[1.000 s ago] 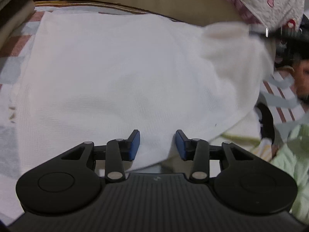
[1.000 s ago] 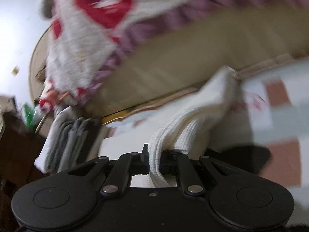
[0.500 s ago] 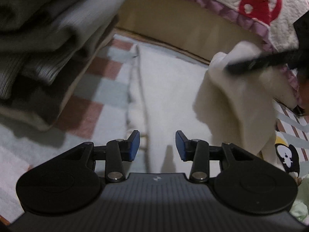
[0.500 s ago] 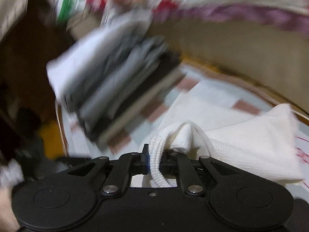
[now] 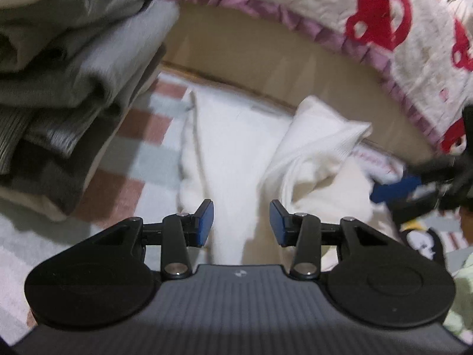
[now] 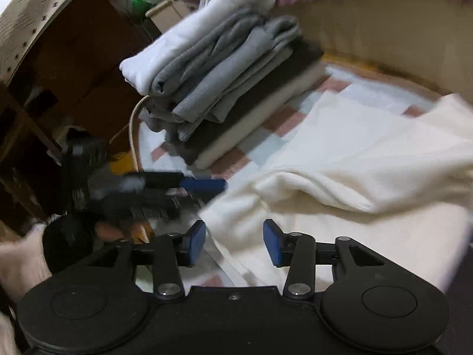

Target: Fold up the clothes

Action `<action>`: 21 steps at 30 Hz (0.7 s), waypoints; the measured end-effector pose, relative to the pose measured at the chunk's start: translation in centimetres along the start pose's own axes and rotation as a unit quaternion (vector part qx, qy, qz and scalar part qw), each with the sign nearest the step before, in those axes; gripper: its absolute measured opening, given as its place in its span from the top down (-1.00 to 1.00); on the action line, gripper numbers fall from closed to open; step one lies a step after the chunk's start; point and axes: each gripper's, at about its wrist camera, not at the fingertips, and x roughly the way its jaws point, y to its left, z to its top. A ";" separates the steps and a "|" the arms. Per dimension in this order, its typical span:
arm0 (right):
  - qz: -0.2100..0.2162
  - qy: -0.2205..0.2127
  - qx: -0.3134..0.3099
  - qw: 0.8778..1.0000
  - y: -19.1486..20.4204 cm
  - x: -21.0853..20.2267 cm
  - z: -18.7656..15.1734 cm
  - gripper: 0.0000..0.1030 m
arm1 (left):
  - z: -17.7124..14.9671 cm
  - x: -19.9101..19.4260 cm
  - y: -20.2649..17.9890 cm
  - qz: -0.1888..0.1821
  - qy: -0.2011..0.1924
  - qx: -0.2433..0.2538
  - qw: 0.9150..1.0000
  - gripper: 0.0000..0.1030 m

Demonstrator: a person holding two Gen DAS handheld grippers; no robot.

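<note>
**Both grippers open over a half-folded white garment**

A checked blanket [image 6: 266, 124] in pink, pale blue and white covers the surface. Behind it runs a tan wall or headboard [image 5: 266, 56], with a quilted cover printed in red and edged in purple [image 5: 369, 14] draped over its top.

The white knit garment [image 6: 354, 177] lies on the blanket, one side doubled over into a thick rumpled fold across the flat layer beneath. Just beside it, on the left, stands a stack of folded clothes [image 6: 224, 88]: white on top, several greys, a dark layer and a cream one at the bottom. The stack and the garment lie near each other without touching.

The left gripper [image 5: 241, 226] has its blue pads spread wide with nothing between them; it sits low over the garment's near edge, and contact cannot be judged. The right gripper [image 6: 234, 242] is likewise spread wide and empty, its fingers above the garment's lower corner.

Only the right wrist view shows the stack's full height, dark wooden furniture [image 6: 68, 68] beyond the bed's edge, and the left gripper blurred at the garment's left side, with a fingertip of the person's hand [image 6: 108, 232] below it. Only the left wrist view shows the quilt's red prints clearly, the right gripper blurred at the far right, and a pale green cloth [image 5: 462, 295] at the lower right.
</note>
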 end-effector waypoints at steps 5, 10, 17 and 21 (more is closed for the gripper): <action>-0.131 -0.003 0.004 0.991 -1.2 -2.2 -3.5 0.04 | 0.2 0.2 -0.6 -0.025 -0.012 0.010 1.000 0.16; -0.151 -0.013 -0.004 0.988 -1.4 -1.6 -4.5 0.04 | 0.3 1.1 -0.5 -0.035 -0.026 0.000 0.999 0.16; -0.141 0.014 -0.015 0.990 -1.5 1.9 -6.1 0.00 | 1.7 1.5 1.0 -0.080 -0.043 -0.057 0.994 0.11; -0.131 0.007 -0.002 0.991 -1.8 1.4 -6.4 0.00 | 1.2 3.1 -0.5 -0.085 -0.011 -0.026 0.996 0.01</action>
